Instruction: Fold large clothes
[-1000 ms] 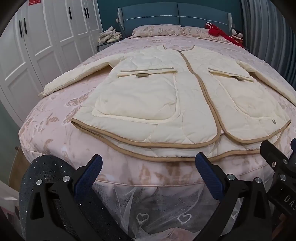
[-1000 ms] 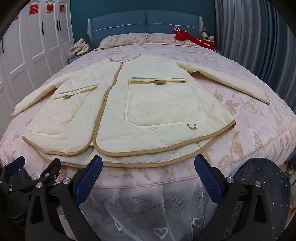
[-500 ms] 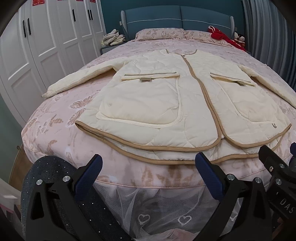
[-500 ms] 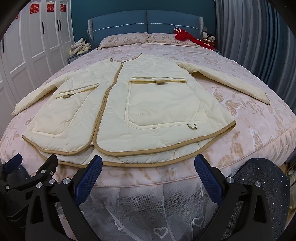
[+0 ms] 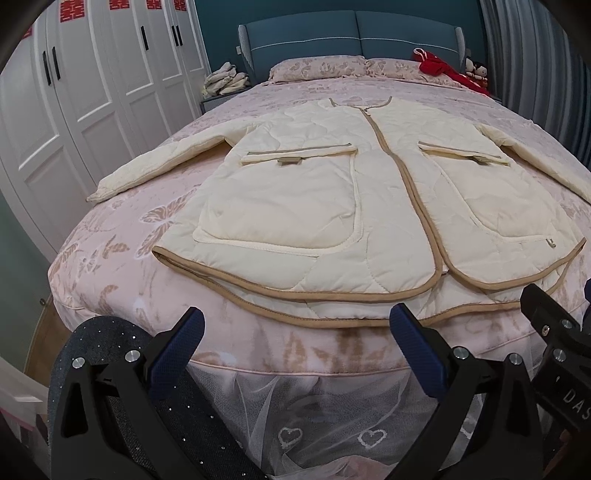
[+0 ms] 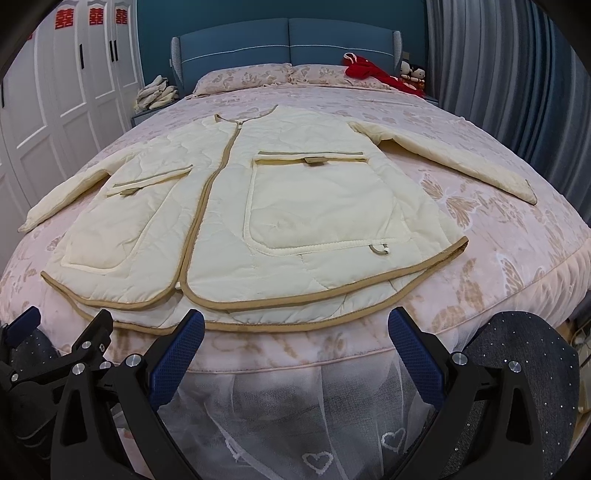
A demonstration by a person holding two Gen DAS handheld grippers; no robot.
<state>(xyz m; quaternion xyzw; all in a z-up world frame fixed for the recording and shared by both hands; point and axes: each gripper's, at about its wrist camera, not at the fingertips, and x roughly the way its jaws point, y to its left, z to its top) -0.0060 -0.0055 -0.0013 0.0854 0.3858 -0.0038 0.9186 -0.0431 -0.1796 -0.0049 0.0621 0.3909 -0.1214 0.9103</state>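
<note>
With the left gripper (image 5: 295,332) and right gripper (image 6: 295,332) both spread wide and empty, probably pinch each sleeve cuff of the quilted jacket (image 6: 280,206) and fold inward evenly.

Cream jacket on a pink butterfly bedspread, ahead of two black grippers with blue pads.

The quilted cream jacket (image 5: 332,206) carried tan binding along its hem, zip line and pocket flaps. Beneath it, the pale pink bedspread (image 6: 498,229) bore a tan butterfly and leaf pattern, matched by the pink patterned pillows (image 6: 243,75) far ahead. A sheer white net bed skirt (image 6: 317,424) with white heart outlines hung just in front of the right gripper (image 6: 295,354), whose black frame carried textured navy-blue fingertips (image 6: 177,354); the left gripper (image 5: 295,354) looked the same. Far ahead stood a teal-blue padded headboard (image 5: 351,35), with a bright red cloth (image 6: 373,72) to its right. Left of the left gripper, white panelled wardrobe doors (image 5: 92,92) had black handles and red paper emblems.
</note>
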